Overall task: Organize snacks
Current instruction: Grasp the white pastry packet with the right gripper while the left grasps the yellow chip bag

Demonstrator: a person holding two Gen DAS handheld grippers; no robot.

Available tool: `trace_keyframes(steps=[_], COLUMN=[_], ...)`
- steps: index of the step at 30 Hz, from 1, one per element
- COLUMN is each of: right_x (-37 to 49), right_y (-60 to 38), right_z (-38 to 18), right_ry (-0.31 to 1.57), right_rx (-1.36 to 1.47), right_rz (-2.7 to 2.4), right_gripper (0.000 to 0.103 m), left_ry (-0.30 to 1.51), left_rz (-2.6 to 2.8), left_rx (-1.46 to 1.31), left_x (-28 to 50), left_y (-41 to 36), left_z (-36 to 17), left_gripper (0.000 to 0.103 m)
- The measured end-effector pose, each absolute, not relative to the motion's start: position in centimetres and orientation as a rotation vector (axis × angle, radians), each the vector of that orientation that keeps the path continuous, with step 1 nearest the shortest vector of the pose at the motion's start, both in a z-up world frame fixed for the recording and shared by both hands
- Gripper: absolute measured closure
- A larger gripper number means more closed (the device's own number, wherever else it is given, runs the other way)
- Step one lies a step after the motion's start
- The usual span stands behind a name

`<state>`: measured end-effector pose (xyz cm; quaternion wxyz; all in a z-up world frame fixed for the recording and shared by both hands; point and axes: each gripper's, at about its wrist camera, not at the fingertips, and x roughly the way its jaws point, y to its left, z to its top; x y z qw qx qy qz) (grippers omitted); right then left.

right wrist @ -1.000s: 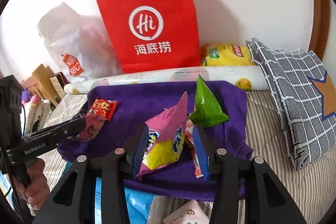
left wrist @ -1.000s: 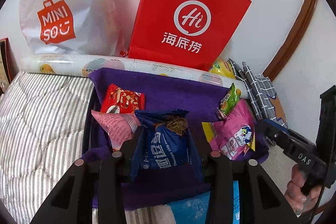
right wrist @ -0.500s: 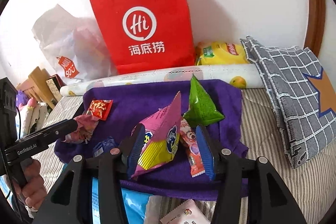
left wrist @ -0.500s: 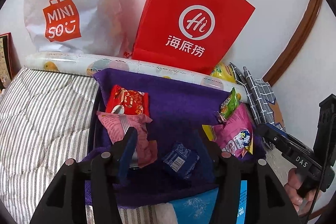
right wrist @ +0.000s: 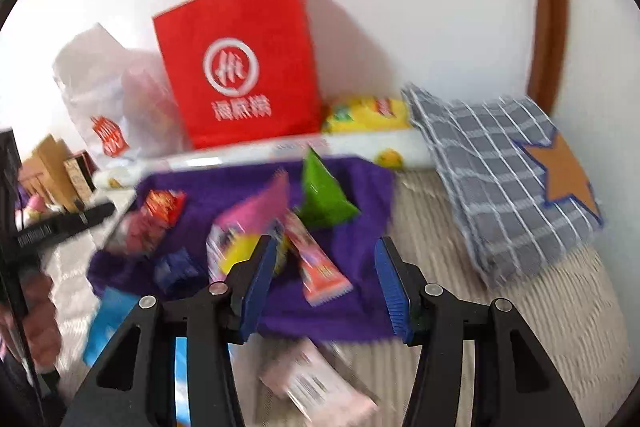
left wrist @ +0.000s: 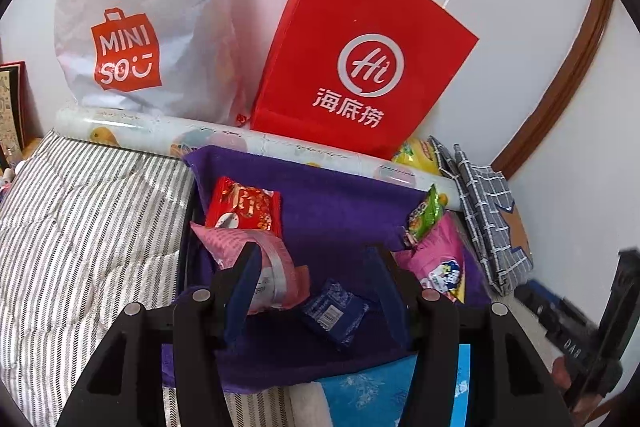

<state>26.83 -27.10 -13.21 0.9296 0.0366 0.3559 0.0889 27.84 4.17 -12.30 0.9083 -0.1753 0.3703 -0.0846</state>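
Striped bed (left wrist: 80, 211) carries one purple cloth (left wrist: 340, 203) with six snack packs; both hand-held grippers, left (left wrist: 310, 285) and right (right wrist: 326, 277), released; right view blurred.

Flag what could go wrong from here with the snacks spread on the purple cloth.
1. The pink packet lies against the open left gripper's finger; a careless close could snag it instead of the small blue packet between the fingers.
2. The right wrist view is blurred with motion; the open right gripper could knock the pink-and-yellow packet or the red packet.
3. A pale pink packet lies off the purple cloth, easily overlooked.
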Motion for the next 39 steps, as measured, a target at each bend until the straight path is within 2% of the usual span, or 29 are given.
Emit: trace_keyframes(steps=[10,21,22,23,25,31,34,36,39], right_x=[22.5,23.5,23.7,23.6,23.0,20.6,20.4,20.8,21.4], right_y=[-27.7,-25.2,-25.2,-25.2,-25.7,-28.0,-27.8,-27.4,-26.9], right_z=[-18.4,-20.5,-20.9,-21.2,-21.0,-20.0,-20.1,-20.5,-21.3], right_ry=[0.872,0.924,0.938,0.944,0.923,0.929,0.917,0.928,0.92], right_rx=[-0.008,-0.137,-0.147,-0.151,-0.137,-0.048,-0.067,-0.077,-0.097], right_rz=[0.331,0.389,0.383,0.379,0.367,0.337,0.327,0.318,0.301], right_gripper=[0.051,0.051,0.052,0.06,0.064,0.07,0.069,0.063,0.061], left_ry=[0.75,0.751,0.751,0.751,0.751,0.749,0.745,0.745,0.751], left_rz=[-0.188,-0.185,-0.185,-0.186,-0.186,-0.197,-0.202,-0.202,-0.197], left_rx=[-0.368,-0.369,-0.368,-0.369,-0.37,-0.379,-0.367,-0.361,-0.362], left_x=[27.6,27.6,27.6,27.6,27.6,27.3,27.2,27.2,27.3], left_y=[4.1,4.2,4.2,4.2,4.3,4.1,3.8,3.7,3.7], left_z=[-11.9,-11.8,-11.8,-11.8,-11.8,-11.6,-11.5,-11.5,-11.7], left_gripper=[0.049,0.049,0.049,0.049,0.049,0.049,0.049,0.049,0.049])
